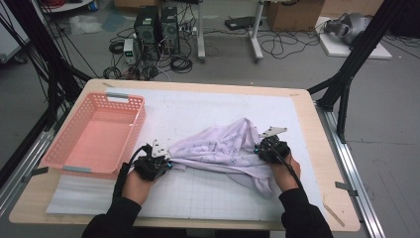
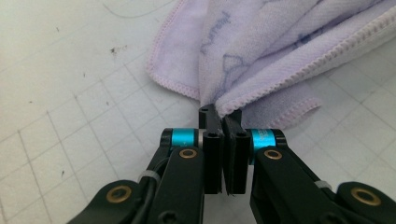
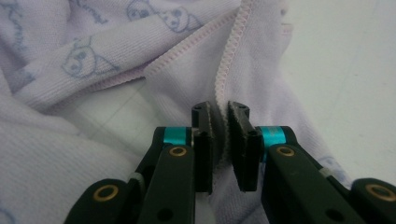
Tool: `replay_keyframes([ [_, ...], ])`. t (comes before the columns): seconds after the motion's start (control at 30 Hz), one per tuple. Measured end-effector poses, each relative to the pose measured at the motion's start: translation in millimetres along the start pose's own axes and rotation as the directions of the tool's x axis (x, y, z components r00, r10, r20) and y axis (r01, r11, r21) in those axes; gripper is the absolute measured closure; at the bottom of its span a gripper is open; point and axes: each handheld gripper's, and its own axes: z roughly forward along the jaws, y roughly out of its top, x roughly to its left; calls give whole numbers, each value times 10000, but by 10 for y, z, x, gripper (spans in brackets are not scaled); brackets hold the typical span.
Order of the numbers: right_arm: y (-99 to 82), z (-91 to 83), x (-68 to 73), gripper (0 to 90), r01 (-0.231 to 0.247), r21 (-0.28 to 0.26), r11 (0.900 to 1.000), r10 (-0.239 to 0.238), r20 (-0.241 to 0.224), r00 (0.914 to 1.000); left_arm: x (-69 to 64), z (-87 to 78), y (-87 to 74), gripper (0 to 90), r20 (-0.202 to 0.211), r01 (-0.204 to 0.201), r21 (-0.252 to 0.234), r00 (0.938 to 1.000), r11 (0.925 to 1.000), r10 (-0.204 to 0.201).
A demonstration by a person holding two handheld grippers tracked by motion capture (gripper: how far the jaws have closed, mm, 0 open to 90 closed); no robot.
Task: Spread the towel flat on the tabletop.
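Towel (image 1: 225, 148) was stretched left-right between left gripper (image 1: 166, 165) and right gripper (image 1: 261, 148), both clamped on its hem.

The towel (image 3: 93, 70) runs past the right gripper view's edges.

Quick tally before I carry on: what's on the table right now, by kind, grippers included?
Towels: 1, the lilac printed towel, an edge pinched at each end
Baskets: 1, the pink basket, nothing in it
Mats: 1, the white grid mat
Grippers: 2, left gripper and right gripper, both clamped on the towel's hem
Total: 5
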Motion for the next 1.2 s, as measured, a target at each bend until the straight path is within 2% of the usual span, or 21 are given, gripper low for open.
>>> replay_keyframes([
  [0.13,-109,-176,-86,816,-242,127,9996,236,457,9987,13,-6,-32,873,80,117,-59,9999,9999,-117],
  [0.17,-207,-290,-151,816,-589,281,9979,571,583,9967,16,-7,-37,874,116,87,-61,9999,9999,-86],
  [0.23,-261,-351,-183,816,-728,361,9967,707,562,9959,20,-9,-42,874,135,162,-134,9998,9998,-160],
  [0.33,-419,-545,-245,816,-1080,593,9924,1057,404,9936,27,-16,-48,874,146,230,-228,9996,9995,-227],
  [0.37,-517,-657,-253,814,-1131,786,9905,1104,378,9932,30,-19,-48,873,131,295,-279,9995,9992,-292],
  [0.47,-600,-740,-261,775,-1308,938,9870,1290,247,9913,51,-32,-53,872,183,557,-488,9983,9973,-549],
  [0.5,-624,-788,-261,722,-1412,748,9872,1397,249,9899,62,-38,-56,870,230,637,-555,9978,9964,-625],
  [0.57,-615,-886,-268,652,-1569,31,9876,1567,280,9872,78,-44,-63,868,319,780,-732,9966,9943,-758],
  [0.6,-581,-928,-267,594,-1670,-436,9850,1684,313,9852,83,-47,-66,868,355,836,-762,9961,9936,-811],
  [0.67,-473,-974,-262,541,-1733,-1387,9751,1785,260,9836,86,-52,-69,868,356,786,-810,9965,9936,-759],
  [0.7,-400,-972,-247,517,-1639,-1648,9726,1692,186,9854,82,-50,-69,868,372,812,-847,9962,9931,-782],
  [0.77,-238,-893,-194,493,-1536,-1876,9702,1550,-75,9879,81,-50,-70,868,372,812,-880,9962,9928,-782],
  [0.8,-155,-807,-165,493,-1487,-1797,9724,1411,-540,9885,81,-50,-71,868,378,816,-896,9962,9926,-785],
  [0.83,-78,-705,-117,497,-1399,-1563,9778,1285,-811,9884,83,-51,-73,868,401,799,-898,9963,9927,-765],
  [0.87,-10,-583,-62,503,-1151,-1300,9848,1050,-820,9911,81,-51,-75,868,384,789,-931,9964,9925,-756],
  [0.9,97,-334,33,522,-1020,-817,9914,917,-1211,9884,77,-51,-77,869,377,825,-941,9961,9921,-793],
  [0.93,97,-334,33,522,-1020,-817,9914,917,-1211,9884,75,-51,-80,869,396,789,-959,9964,9923,-754],
  [1.0,181,-133,129,530,-715,-339,9969,666,-1288,9894,62,-51,-84,869,388,778,-977,9965,9922,-743],
  [1.07,226,12,197,540,-637,-127,9979,607,-1679,9839,60,-49,-88,868,395,734,-1009,9968,9922,-697],
  [1.13,241,106,248,540,-504,120,9987,517,-1757,9831,63,-47,-92,869,398,767,-1029,9965,9917,-730],
  [1.2,233,181,287,540,-472,385,9981,540,-2005,9782,66,-49,-93,868,396,783,-1064,9964,9912,-745],
])
